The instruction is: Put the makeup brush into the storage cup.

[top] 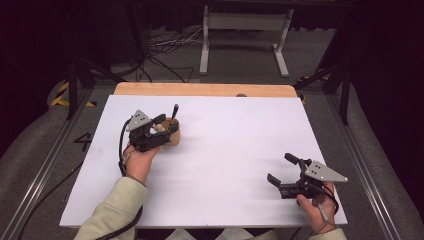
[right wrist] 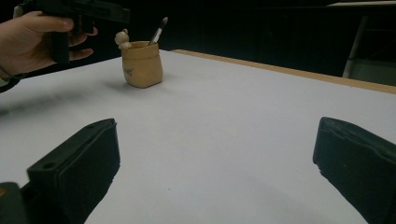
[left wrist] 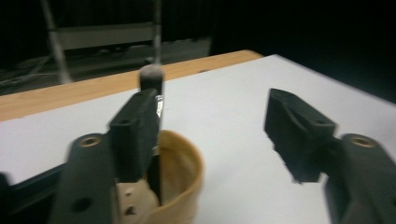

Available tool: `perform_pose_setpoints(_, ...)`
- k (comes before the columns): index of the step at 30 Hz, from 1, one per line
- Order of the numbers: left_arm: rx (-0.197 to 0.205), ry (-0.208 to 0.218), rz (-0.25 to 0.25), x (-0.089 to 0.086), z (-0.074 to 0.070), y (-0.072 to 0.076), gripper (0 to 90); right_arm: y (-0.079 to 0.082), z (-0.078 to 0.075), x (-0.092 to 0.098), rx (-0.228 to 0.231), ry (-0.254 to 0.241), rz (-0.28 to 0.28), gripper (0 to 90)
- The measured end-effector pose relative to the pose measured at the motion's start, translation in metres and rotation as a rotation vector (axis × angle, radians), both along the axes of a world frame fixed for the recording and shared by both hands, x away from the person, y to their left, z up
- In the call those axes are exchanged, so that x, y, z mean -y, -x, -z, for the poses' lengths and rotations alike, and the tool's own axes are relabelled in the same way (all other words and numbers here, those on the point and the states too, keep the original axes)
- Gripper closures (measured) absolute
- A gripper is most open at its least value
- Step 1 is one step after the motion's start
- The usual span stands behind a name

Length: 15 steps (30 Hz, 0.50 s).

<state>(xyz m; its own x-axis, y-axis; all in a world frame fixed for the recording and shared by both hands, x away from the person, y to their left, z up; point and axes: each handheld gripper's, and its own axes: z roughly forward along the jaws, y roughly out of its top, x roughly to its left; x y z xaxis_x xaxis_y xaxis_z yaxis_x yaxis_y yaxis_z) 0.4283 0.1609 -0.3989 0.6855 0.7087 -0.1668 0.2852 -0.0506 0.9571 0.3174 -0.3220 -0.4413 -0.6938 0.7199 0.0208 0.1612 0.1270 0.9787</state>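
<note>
- High view: the left gripper (top: pixel 161 131) hovers over the tan pot (top: pixel 172 134), a brush (top: pixel 175 112) standing in it; the right gripper (top: pixel 284 170) rests well apart, released.
- Left gripper view: jaws apart, grasping nothing; brush (left wrist: pixel 152 79) just behind one jaw, pot (left wrist: pixel 184 177) below.
- Right gripper view: jaws wide, pot (right wrist: pixel 142 64) far ahead.

In the high view, the left tool (top: pixel 161 126) covers much of the small tan pot shaped like a sack (top: pixel 174 135), so you cannot see inside it. In the left tool view, the picture is blurry, and the bottom edge cuts off the pot's lower part. One black jaw hides most of the thin dark-handled brush (left wrist: pixel 151 77) standing in the pot. In the right tool view, the writing on the pot is too small to read. The little cream figure (right wrist: pixel 123 38) on its rim is too small to make out.
</note>
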Motion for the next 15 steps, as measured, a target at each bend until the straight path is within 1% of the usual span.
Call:
perform_pose_setpoints(2,0.018,0.019,0.041,-0.003,-0.004,0.006,23.7,-0.001,0.0,-0.001,-0.003,-0.002,-0.001,0.7)
perform_pose_setpoints(3,0.018,0.019,0.041,-0.003,-0.004,0.006,21.9,-0.001,0.0,-0.001,-0.003,-0.002,-0.001,0.7)
perform_pose_setpoints(4,0.024,0.025,0.055,-0.005,-0.005,0.008,21.9,-0.002,0.0,-0.002,-0.003,0.0,-0.005,0.7)
perform_pose_setpoints(7,0.026,0.038,0.088,-0.009,-0.009,0.016,14.2,-0.005,0.0,-0.004,-0.003,0.002,-0.009,0.7)
perform_pose_setpoints(9,0.029,0.03,0.097,-0.012,-0.01,0.021,13.2,-0.006,0.0,-0.004,-0.005,0.001,-0.008,0.7)
perform_pose_setpoints(11,0.047,0.014,0.102,-0.016,-0.01,0.027,11.6,-0.007,-0.001,-0.004,-0.006,-0.001,-0.006,0.7)
perform_pose_setpoints(15,0.051,0.034,0.112,-0.026,-0.009,0.038,9.4,-0.009,-0.002,-0.006,-0.003,0.001,-0.008,0.7)
